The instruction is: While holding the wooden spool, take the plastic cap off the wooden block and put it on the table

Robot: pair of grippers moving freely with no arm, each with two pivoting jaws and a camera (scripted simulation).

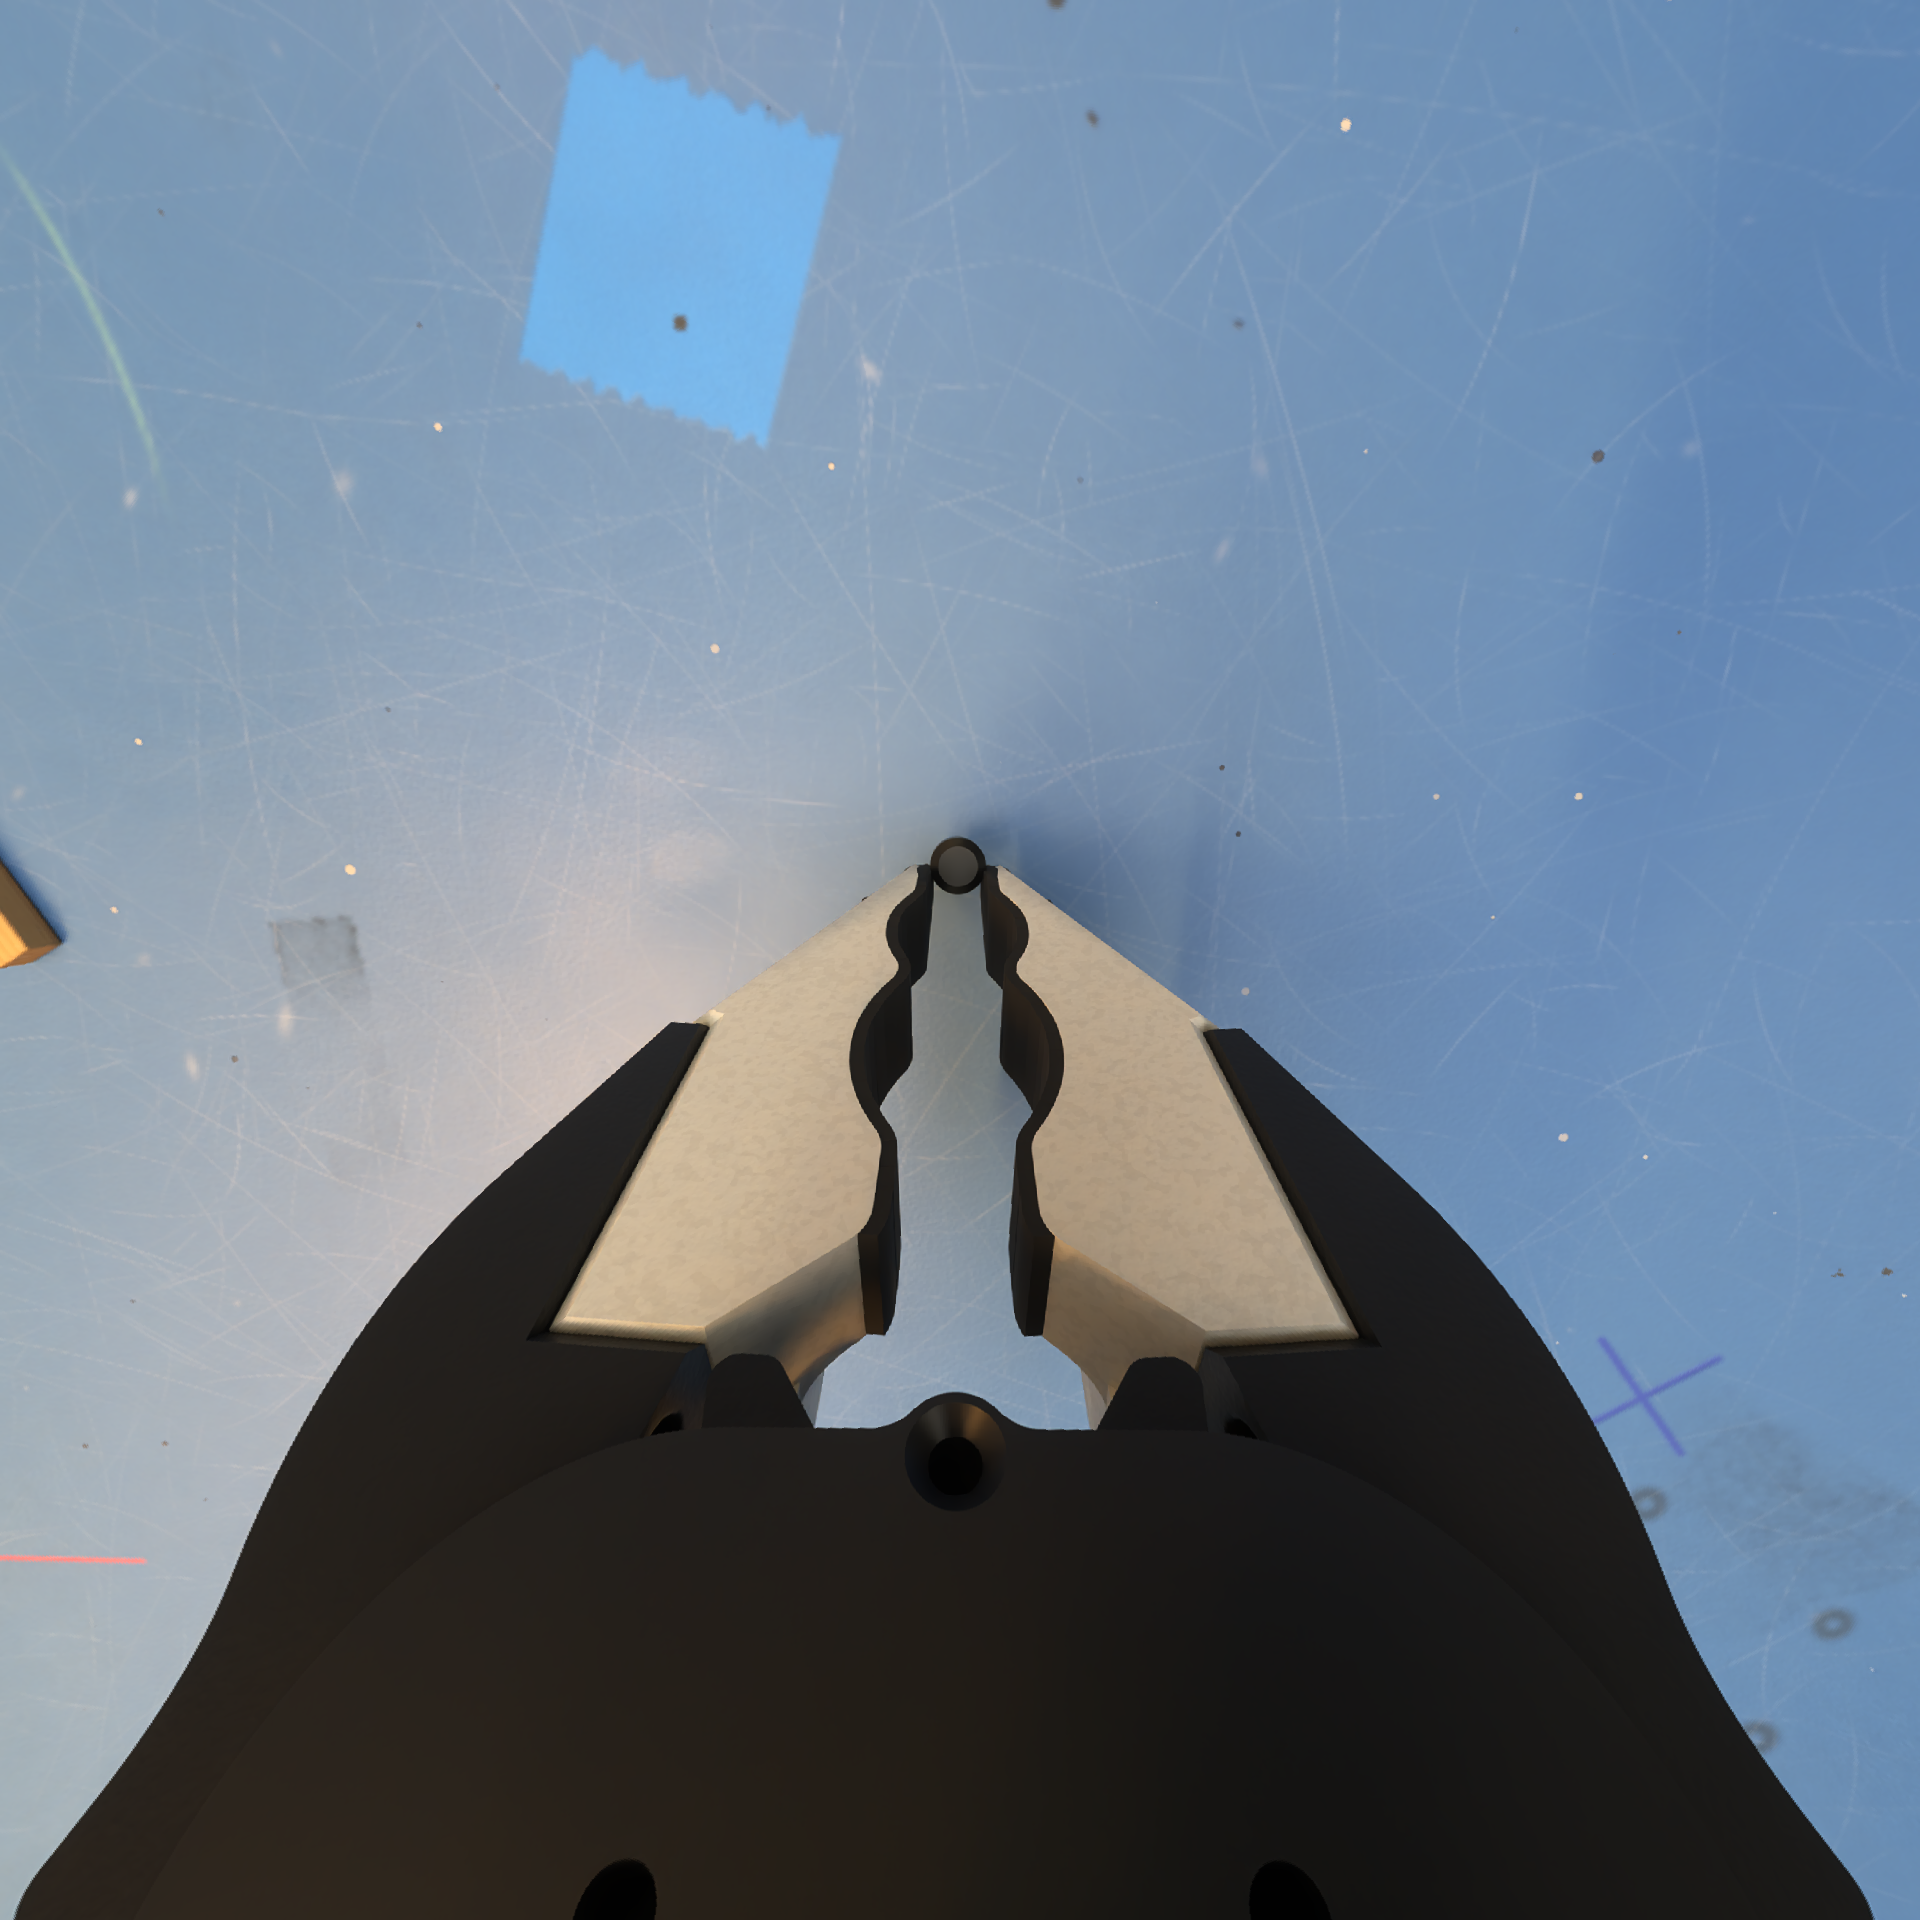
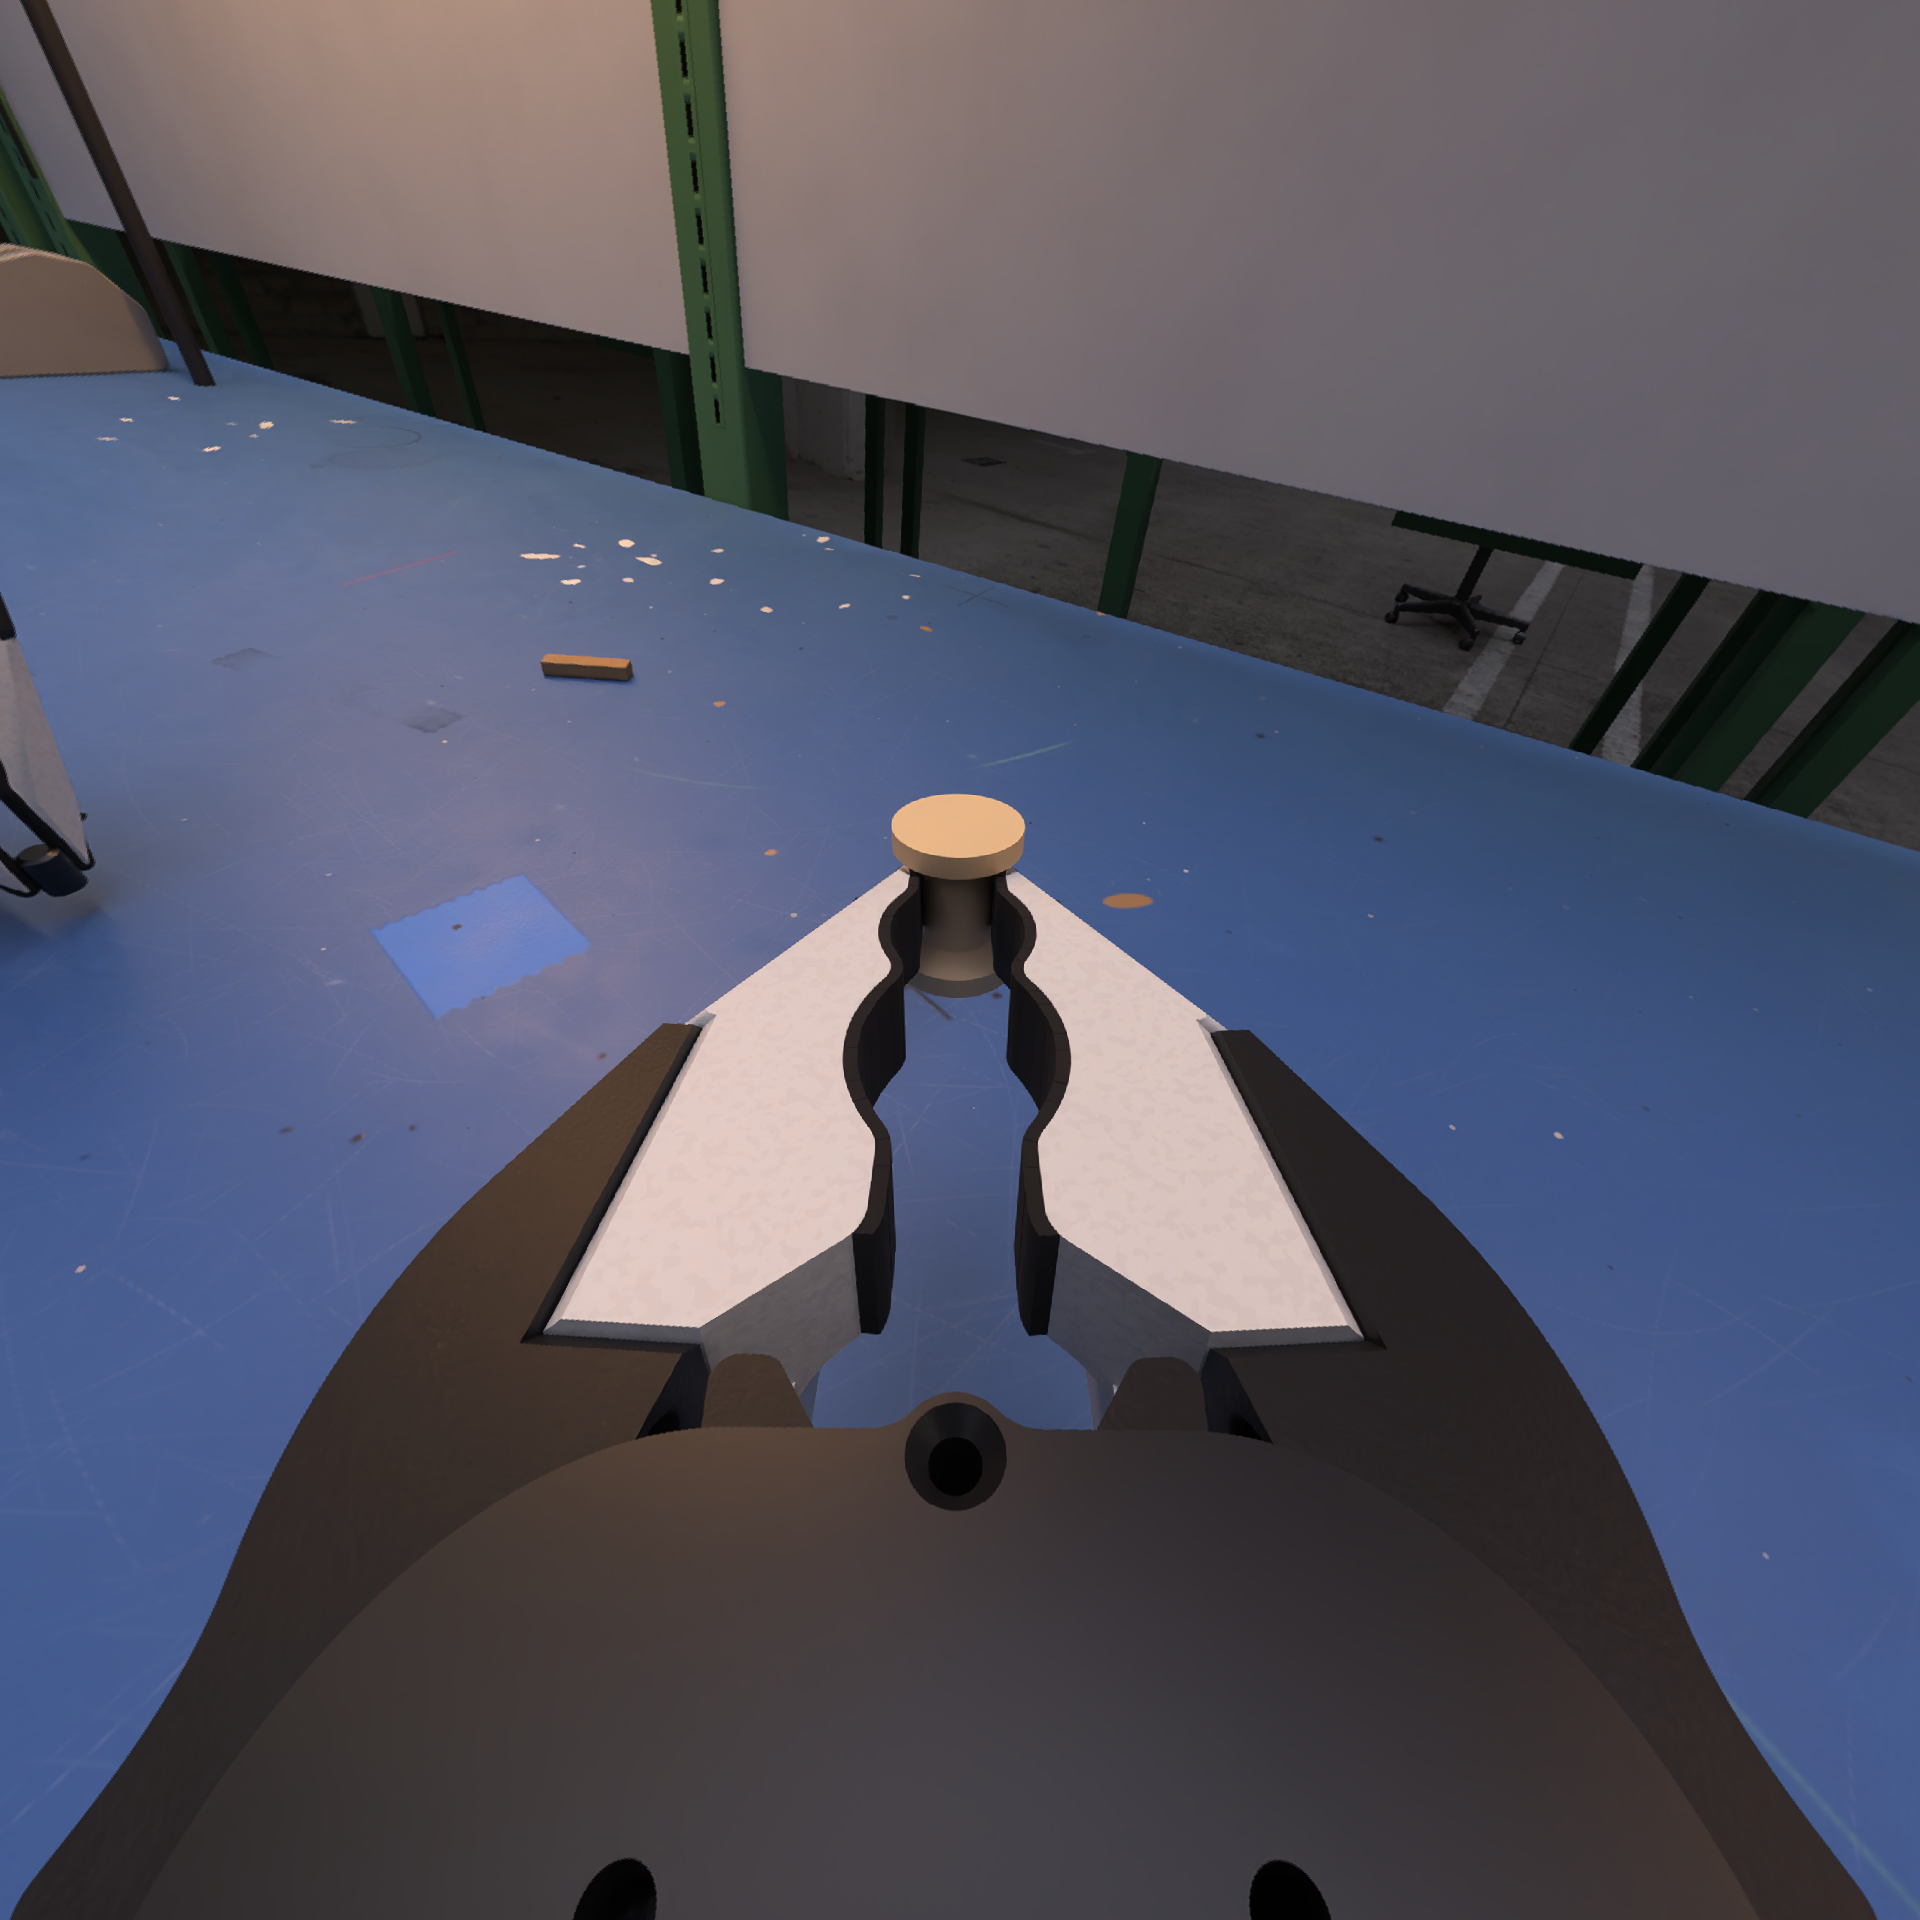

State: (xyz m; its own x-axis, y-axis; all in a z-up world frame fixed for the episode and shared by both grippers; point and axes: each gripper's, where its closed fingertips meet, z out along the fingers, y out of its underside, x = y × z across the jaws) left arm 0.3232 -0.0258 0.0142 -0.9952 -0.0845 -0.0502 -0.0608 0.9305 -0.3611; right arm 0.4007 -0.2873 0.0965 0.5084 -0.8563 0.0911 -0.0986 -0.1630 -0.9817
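Plastic cap [image 1: 957,864]: small, round, grey w/ dark rim, pinched at the very tips of the left gripper [image 1: 957,883], jaws narrow and closed on it, pointing down at the blue desk [image 1: 1351,623]. Can't tell if the cap touches the desk; a dark shadow sits just beside it. In the right wrist view the same gripper shows at the far left edge, the cap a small dark thing at its tips low over the desk.

Wooden spool [image 2: 957,894]: upright, pale round top flange, dark waist; right gripper [image 2: 957,914] has jaws narrow, clamped on the waist, lower flange showing just under the tips.

Wooden block [image 2: 587,667]: flat on the desk, well apart from the spool, beyond it to the left; nothing on it.

Light-blue tape patch [image 2: 480,940]: on the desk, left of the spool, between spool and left gripper.
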